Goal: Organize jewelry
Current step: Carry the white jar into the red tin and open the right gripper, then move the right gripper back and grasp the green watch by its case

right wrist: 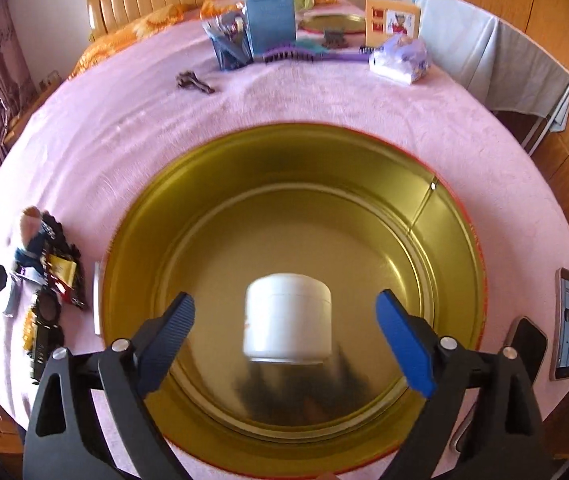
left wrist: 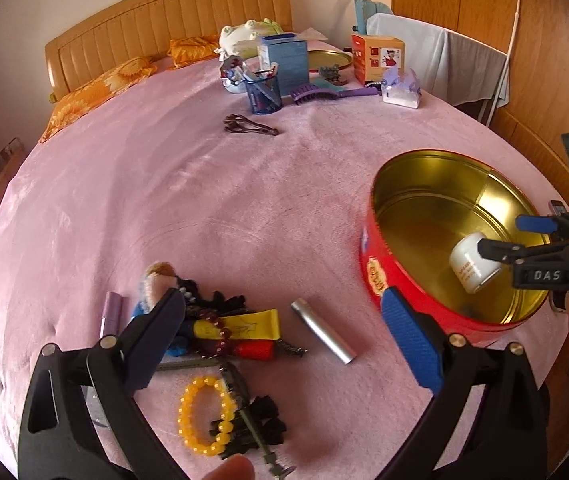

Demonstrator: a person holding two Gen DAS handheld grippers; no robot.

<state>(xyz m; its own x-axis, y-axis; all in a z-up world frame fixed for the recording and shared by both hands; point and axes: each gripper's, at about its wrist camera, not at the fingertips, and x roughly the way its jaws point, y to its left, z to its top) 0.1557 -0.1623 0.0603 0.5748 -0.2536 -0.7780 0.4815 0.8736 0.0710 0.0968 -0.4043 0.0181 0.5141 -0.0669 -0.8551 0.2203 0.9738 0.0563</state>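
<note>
Two grippers: we hold both above the pink bedspread (left wrist: 244, 200), each with its fingers spread wide and nothing between them.
Left gripper (left wrist: 284, 320): it hovers over the jewelry pile; its jaws span the pile without touching it.
Right gripper (right wrist: 286, 316): it hangs over the tin (right wrist: 460, 216); the white jar (right wrist: 288, 320) sits between the jaws, and we see no contact with either.
Jar: it appears tilted and blurred inside the tin, so we cannot tell whether it rests on the floor or is falling.
Jewelry location: the yellow bracelet (left wrist: 200, 416), the dark red bracelet (left wrist: 214, 334) and the silver tube (left wrist: 324, 330) lie on the bedspread, left of the tin and apart from it.
Handling, bracelets: we judge the bead strands light, limp and smooth; they may sag or slide off one finger.
Grip point: we advise pinching across the bead ring at one free arc, clear of the black hair ties (left wrist: 260, 420) tangled beside it.
Handling, tube: we judge it stiff, smooth and prone to roll; take it across its middle.
Risk: tangled items may lift together.
</note>
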